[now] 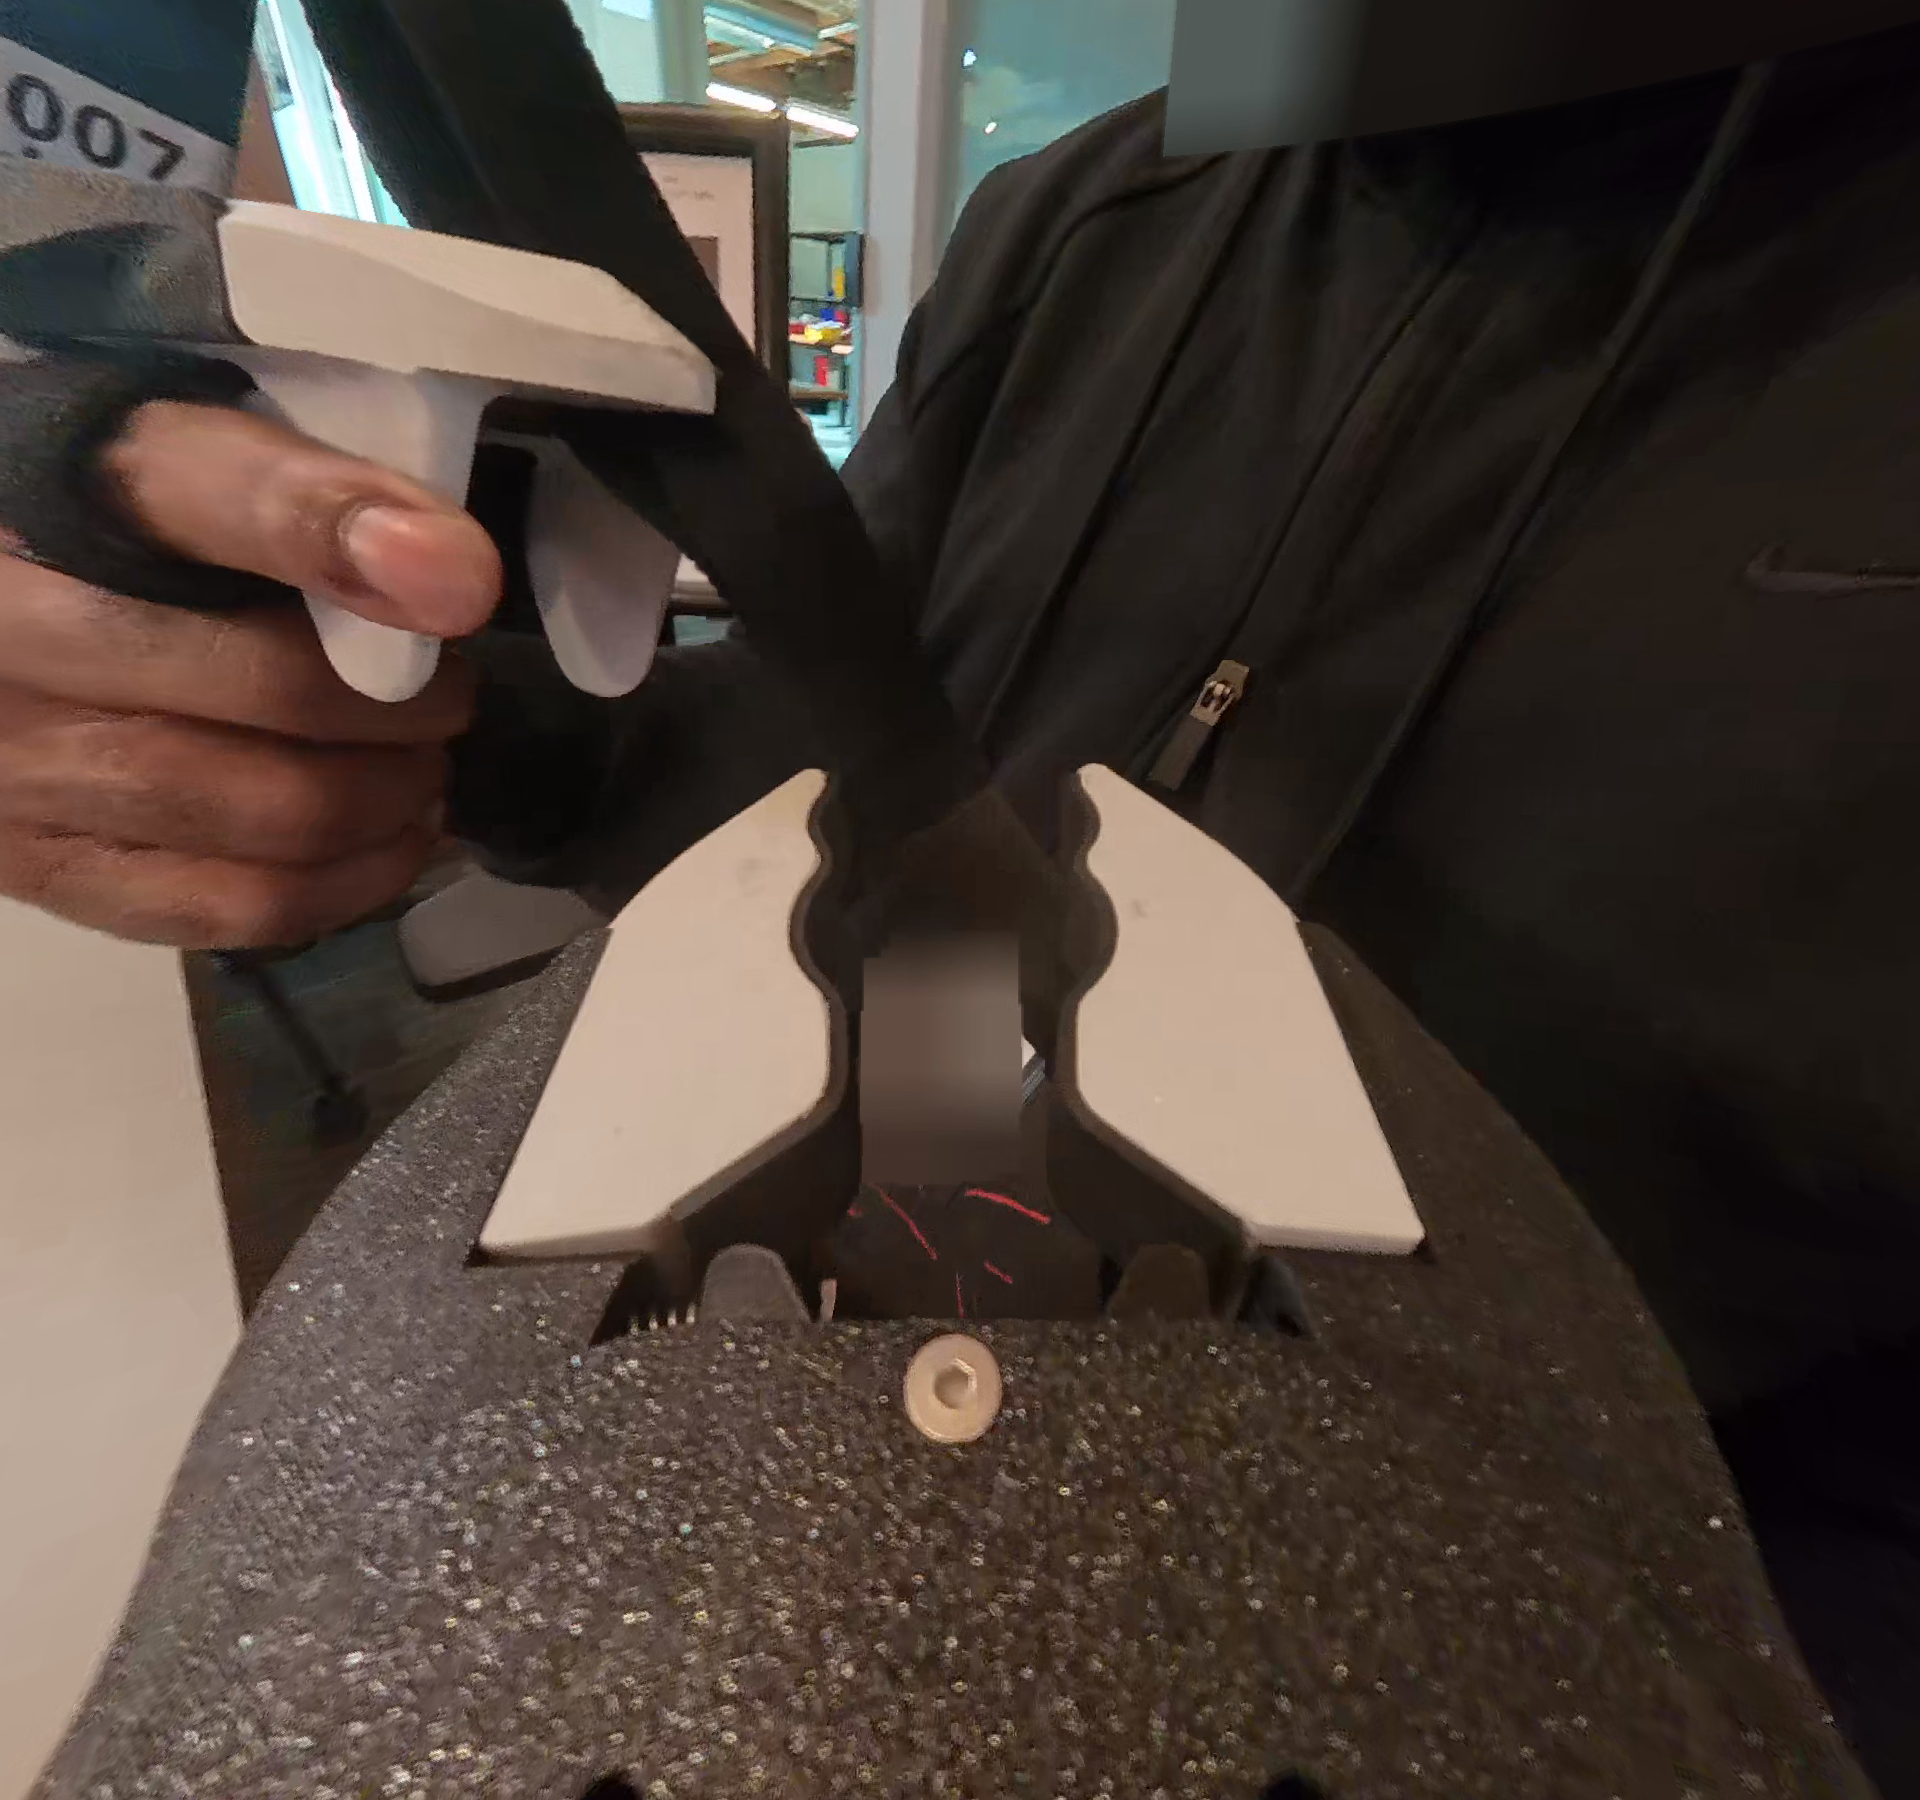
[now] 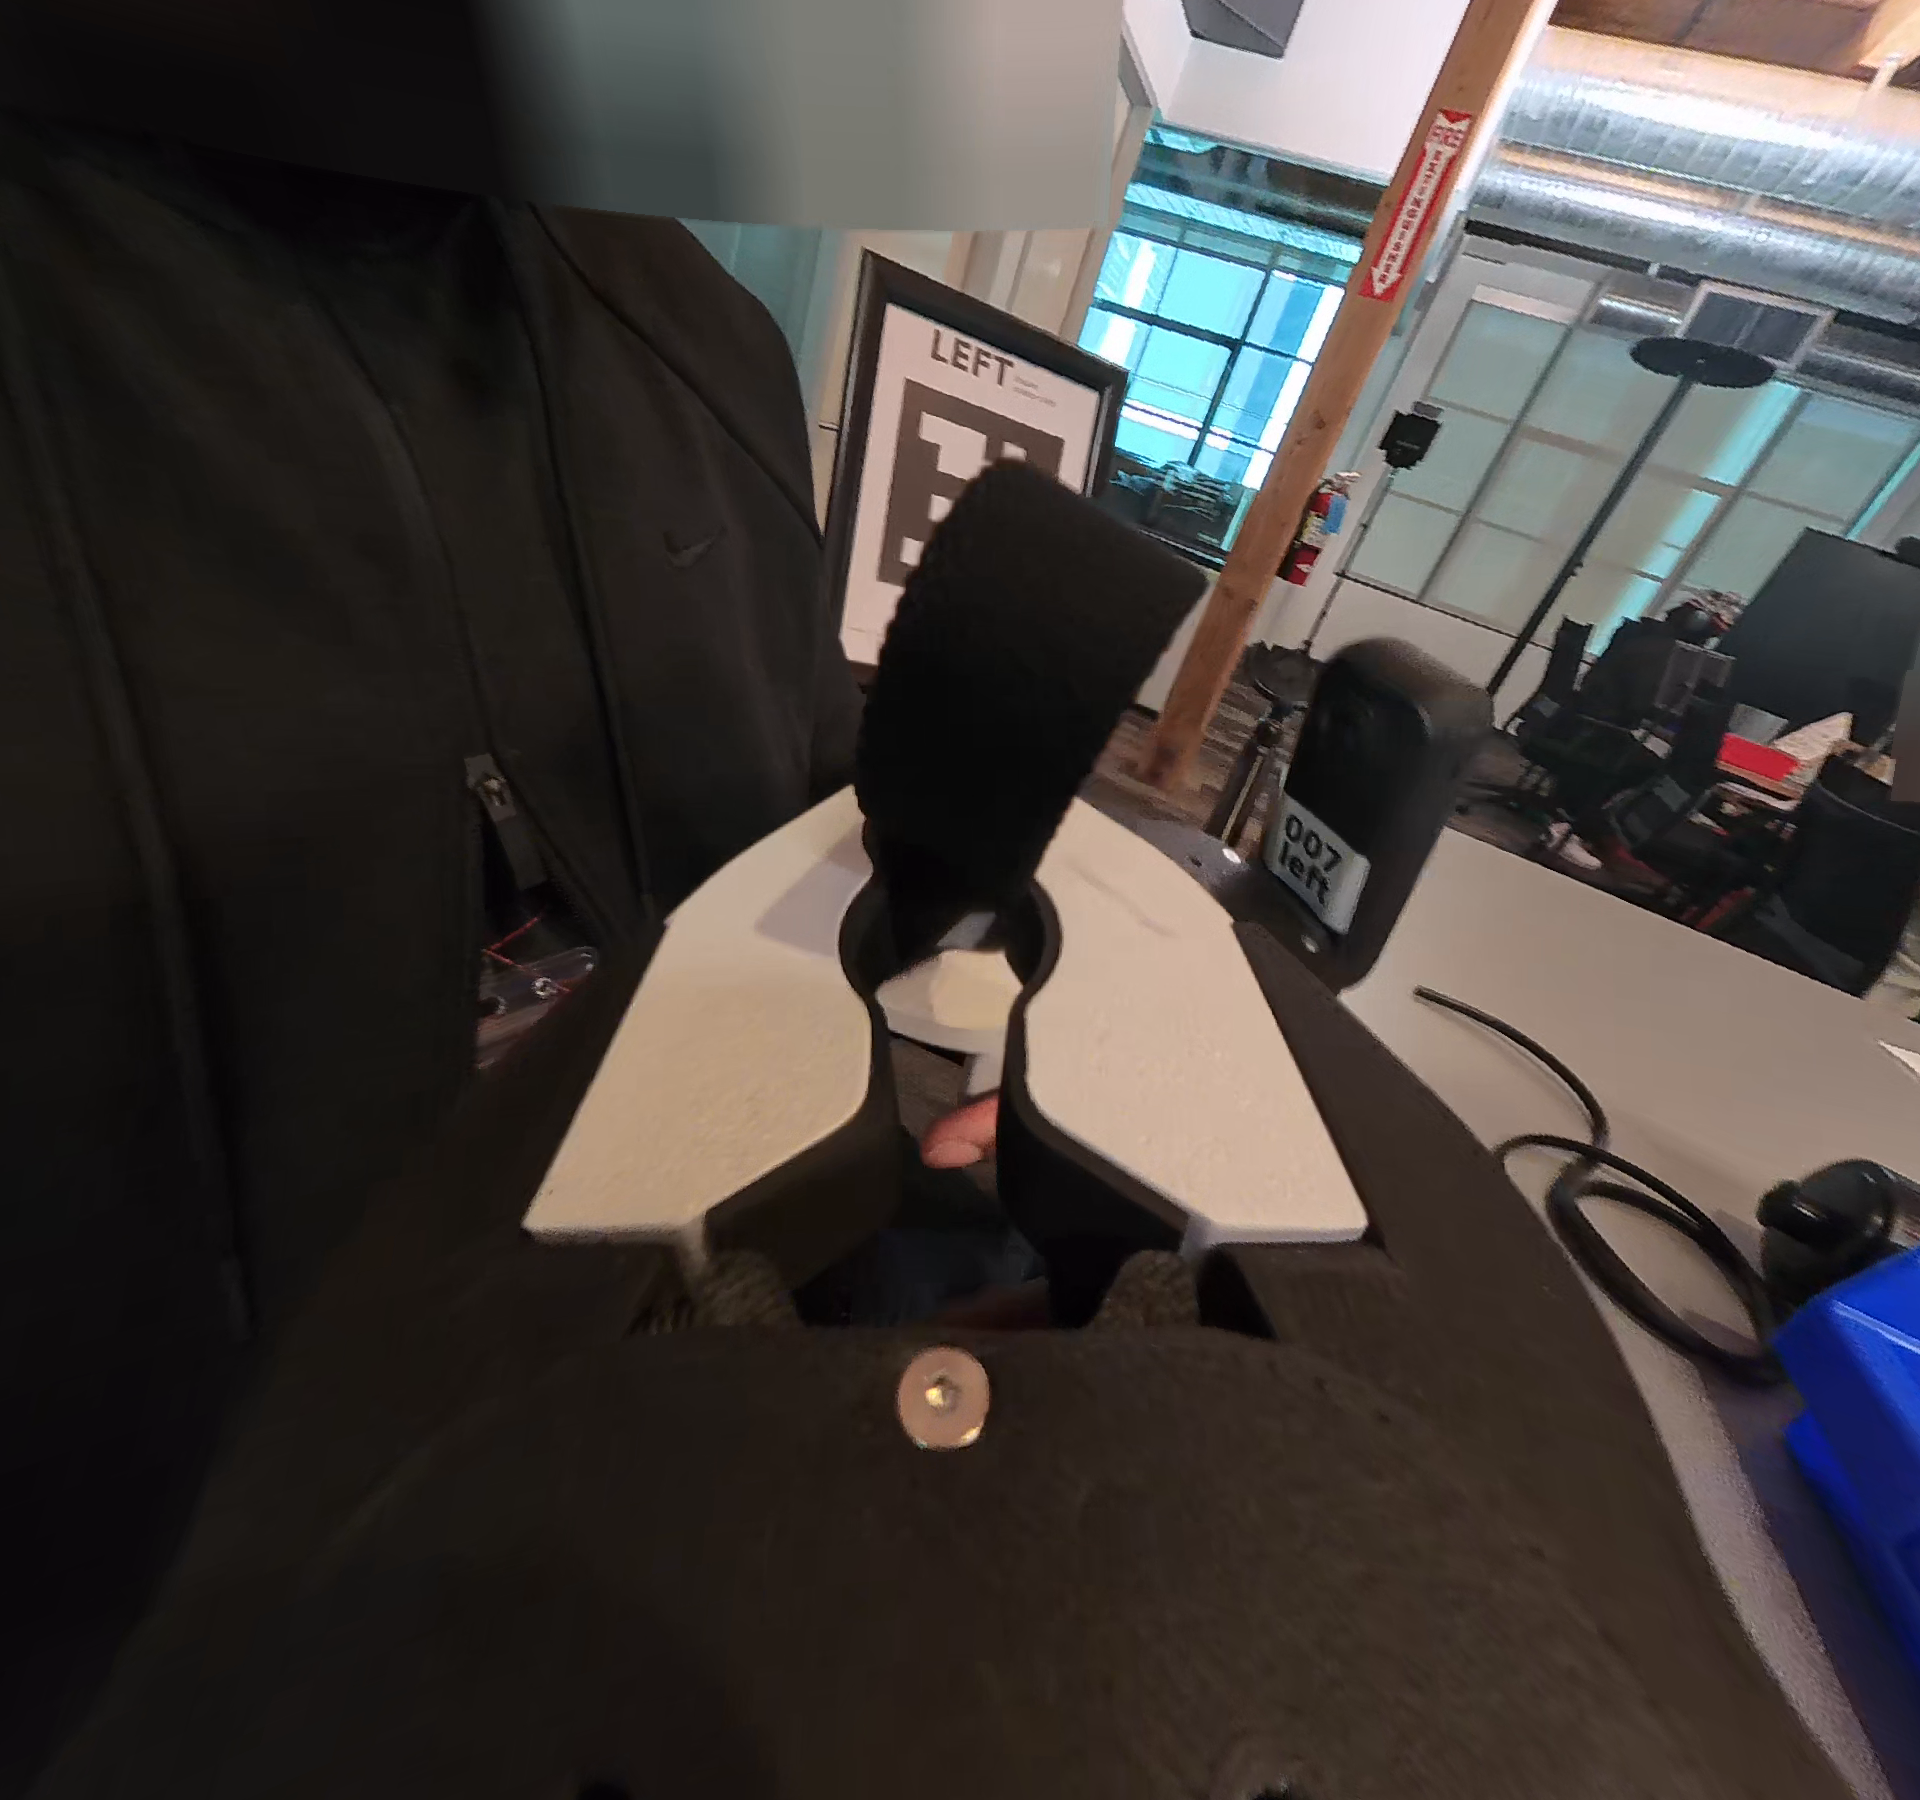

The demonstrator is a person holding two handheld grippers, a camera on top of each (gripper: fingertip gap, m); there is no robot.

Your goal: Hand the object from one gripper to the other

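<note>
Open office space with glass partitions and one wooden post lies behind one person in a black zip jacket [image 1: 1455,607], who fills much of both views. One grey desk [image 2: 1558,971] carries one black cable [image 2: 1579,1179] and one blue bin [image 2: 1860,1387]; one framed marker sign [image 2: 977,420] stands beyond.

Two grippers are in play and one object, a black strap [image 2: 997,690]. It is a broad woven band with a coarse, ribbed texture and a square-cut end, limp rather than stiff.

The right gripper [image 2: 945,909] has its two white fingers drawn nearly together, and the strap is pinched in the round notch near their tips, with its free end rising above them. One hand [image 1: 208,711] wraps that gripper's handle.

The left gripper [image 1: 951,815] has its two fingers standing apart with a clear gap. The strap slants down from the upper left into that gap and lies against one wavy inner pad, while the other finger is clear of it.
</note>
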